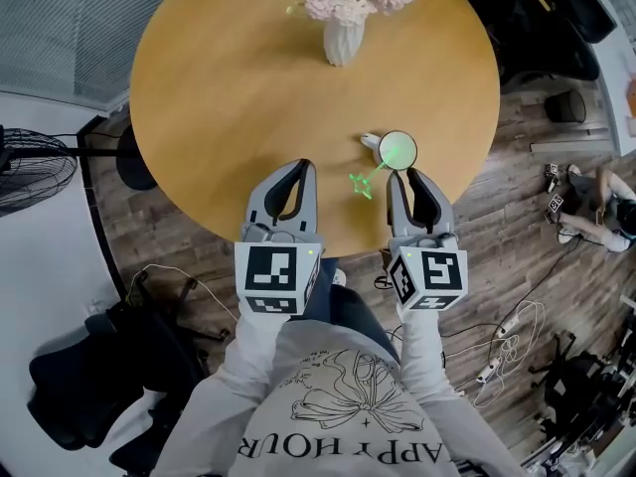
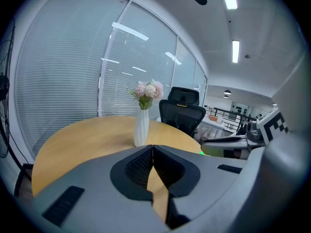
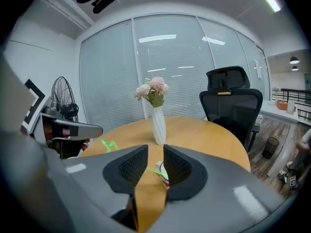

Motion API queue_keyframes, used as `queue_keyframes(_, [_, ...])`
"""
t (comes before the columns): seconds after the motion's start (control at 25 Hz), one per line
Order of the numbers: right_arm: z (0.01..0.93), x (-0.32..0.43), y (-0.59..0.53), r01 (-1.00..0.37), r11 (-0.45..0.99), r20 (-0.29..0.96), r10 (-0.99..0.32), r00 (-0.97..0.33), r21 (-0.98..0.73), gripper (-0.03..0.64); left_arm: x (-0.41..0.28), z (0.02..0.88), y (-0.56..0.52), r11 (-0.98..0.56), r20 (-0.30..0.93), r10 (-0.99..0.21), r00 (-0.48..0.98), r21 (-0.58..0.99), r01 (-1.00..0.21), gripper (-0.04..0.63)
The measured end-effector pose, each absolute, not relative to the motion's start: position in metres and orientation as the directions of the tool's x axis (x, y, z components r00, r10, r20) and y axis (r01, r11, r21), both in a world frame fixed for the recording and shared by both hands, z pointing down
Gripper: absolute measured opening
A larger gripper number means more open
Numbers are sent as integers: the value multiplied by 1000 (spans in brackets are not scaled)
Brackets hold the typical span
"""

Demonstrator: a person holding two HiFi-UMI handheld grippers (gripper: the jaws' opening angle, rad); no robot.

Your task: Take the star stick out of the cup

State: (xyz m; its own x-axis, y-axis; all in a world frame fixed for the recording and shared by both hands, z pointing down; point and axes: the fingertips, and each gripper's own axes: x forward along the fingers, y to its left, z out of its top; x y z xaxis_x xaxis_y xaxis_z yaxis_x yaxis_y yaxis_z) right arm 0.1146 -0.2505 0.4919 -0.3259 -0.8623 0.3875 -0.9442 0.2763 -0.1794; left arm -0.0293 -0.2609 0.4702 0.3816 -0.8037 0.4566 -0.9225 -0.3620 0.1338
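A white cup (image 1: 397, 150) stands on the round wooden table (image 1: 219, 87), near its front right edge. A green star stick (image 1: 370, 175) leans out of the cup toward me and to the left, its star end hanging over the tabletop. My right gripper (image 1: 409, 174) is just in front of the cup, open, with nothing between its pads. In the right gripper view the stick (image 3: 155, 170) shows through the gap and the cup (image 3: 162, 171) is mostly hidden behind the right jaw. My left gripper (image 1: 303, 164) hovers left of the star, shut and empty, its tips (image 2: 152, 147) meeting.
A white vase of pink flowers (image 1: 345, 18) stands at the table's far side. A black office chair (image 3: 232, 106) is beyond the table, and a fan (image 1: 25, 167) stands to the left. Cables (image 1: 507, 351) lie on the wood floor, and a person (image 1: 596, 212) is at the right.
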Motion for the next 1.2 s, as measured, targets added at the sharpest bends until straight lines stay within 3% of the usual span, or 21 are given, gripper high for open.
queue_keyframes(1.2, [533, 85, -240, -907, 405, 458, -789, -410, -115, 153, -28, 505, -239, -326, 518, -777, 358, 155, -933, 8])
